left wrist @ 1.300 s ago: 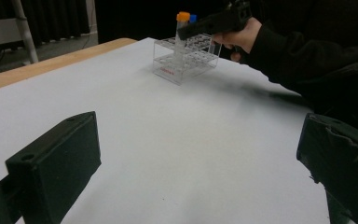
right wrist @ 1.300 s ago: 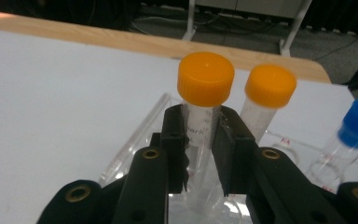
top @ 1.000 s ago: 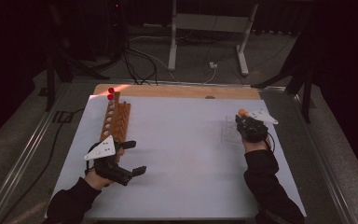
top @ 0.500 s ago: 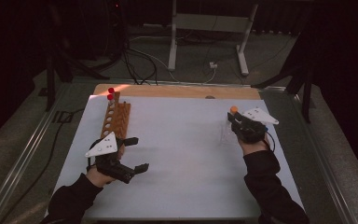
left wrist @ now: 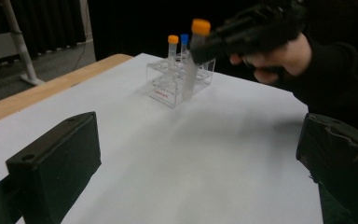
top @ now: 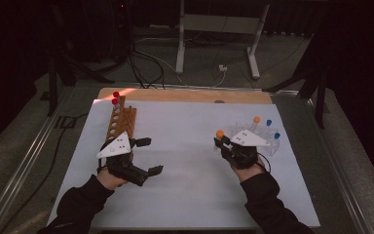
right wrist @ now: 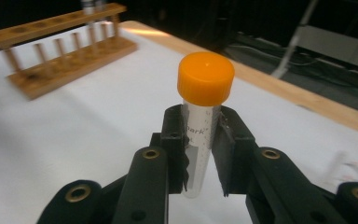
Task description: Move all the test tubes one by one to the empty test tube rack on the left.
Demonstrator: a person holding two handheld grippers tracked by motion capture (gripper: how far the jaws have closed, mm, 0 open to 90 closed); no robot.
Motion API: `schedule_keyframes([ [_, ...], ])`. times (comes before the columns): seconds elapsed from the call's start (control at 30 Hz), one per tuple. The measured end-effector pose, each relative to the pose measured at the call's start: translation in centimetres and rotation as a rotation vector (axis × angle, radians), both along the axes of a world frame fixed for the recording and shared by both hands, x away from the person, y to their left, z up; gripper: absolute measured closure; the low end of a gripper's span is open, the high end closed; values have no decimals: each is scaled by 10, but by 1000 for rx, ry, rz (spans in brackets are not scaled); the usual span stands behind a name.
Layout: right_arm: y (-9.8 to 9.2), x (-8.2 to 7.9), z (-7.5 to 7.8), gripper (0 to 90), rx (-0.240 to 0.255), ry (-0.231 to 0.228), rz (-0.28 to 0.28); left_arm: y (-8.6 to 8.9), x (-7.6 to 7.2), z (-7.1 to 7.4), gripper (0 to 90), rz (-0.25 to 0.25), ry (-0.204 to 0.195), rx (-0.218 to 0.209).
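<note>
Orange-capped tube [right wrist: 200,126], clamped just under its cap between the jaws of the right tool [top: 222,144], upright, lifted clear of the clear plastic rack [top: 265,141] and above the white desk [top: 190,195]. Probably bound for the wooden rack [top: 121,122] across the desk, already carrying two red-capped tubes [top: 115,98] at its far end.

- Keep tube vertical; grip high on the tube, so watch for swinging at the bottom.
- Carry above the wooden rack's top rail, then lower straight into a free hole.
- Avoid squeezing harder; grip looks firm already.

Left tool [top: 148,156] near the wooden rack, jaws wide apart, holding nothing; could steady the rack if needed.

Open room: broad bare white sheet between the two racks, nothing in the way. Edges: wooden strip along the far side, metal rail at the left; wooden rack close to the left edge, so approach from the desk's middle.
</note>
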State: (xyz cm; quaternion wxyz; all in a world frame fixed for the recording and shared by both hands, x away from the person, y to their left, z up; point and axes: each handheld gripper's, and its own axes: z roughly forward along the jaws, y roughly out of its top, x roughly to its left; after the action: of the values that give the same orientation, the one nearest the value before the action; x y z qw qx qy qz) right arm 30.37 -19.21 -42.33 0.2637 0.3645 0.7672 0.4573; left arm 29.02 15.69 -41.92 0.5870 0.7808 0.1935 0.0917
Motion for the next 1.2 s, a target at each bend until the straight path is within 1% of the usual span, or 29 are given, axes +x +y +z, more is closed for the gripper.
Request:
schedule_keyframes([
  [0.07,8,-5,-3,754,-3,7,33,-5,1,2,8,-10,-9,8],
  [0.2,23,-13,-7,754,-10,23,92,-13,3,6,13,-20,-16,9],
  [0.23,26,-15,-8,754,-10,28,107,-15,3,7,13,-28,-14,6],
  [0.4,40,-24,-13,754,-15,43,165,-25,5,10,20,-49,-25,1],
  [0.43,43,-25,-13,754,-16,43,177,-26,5,11,40,-56,-23,-6],
  [0.53,49,-30,-14,754,-20,51,207,-32,5,12,55,-68,-30,-4],
  [0.63,56,-34,-16,754,-26,54,239,-39,5,11,89,-82,-39,0],
  [0.67,58,-36,-17,754,-26,56,248,-41,4,11,126,-83,-41,1],
  [0.73,61,-38,-17,754,-23,60,260,-44,4,9,167,-87,-46,6],
  [0.77,63,-39,-17,754,-24,57,266,-46,4,8,169,-88,-52,14],
  [0.83,64,-40,-16,754,-21,57,275,-48,4,6,208,-94,-51,17],
  [0.87,65,-40,-16,754,-19,57,277,-49,4,5,217,-90,-55,23],
  [0.97,66,-41,-15,754,-16,57,284,-51,4,3,264,-86,-54,23],
  [1.07,66,-41,-14,754,-14,59,287,-53,4,1,341,-85,-58,23],
  [1.1,67,-42,-14,754,-16,58,287,-54,4,0,368,-84,-66,27],
  [1.17,67,-42,-14,754,-16,58,290,-55,4,0,414,-88,-63,25],
  [1.2,67,-42,-14,754,-15,58,290,-56,4,-1,431,-87,-68,28],
])
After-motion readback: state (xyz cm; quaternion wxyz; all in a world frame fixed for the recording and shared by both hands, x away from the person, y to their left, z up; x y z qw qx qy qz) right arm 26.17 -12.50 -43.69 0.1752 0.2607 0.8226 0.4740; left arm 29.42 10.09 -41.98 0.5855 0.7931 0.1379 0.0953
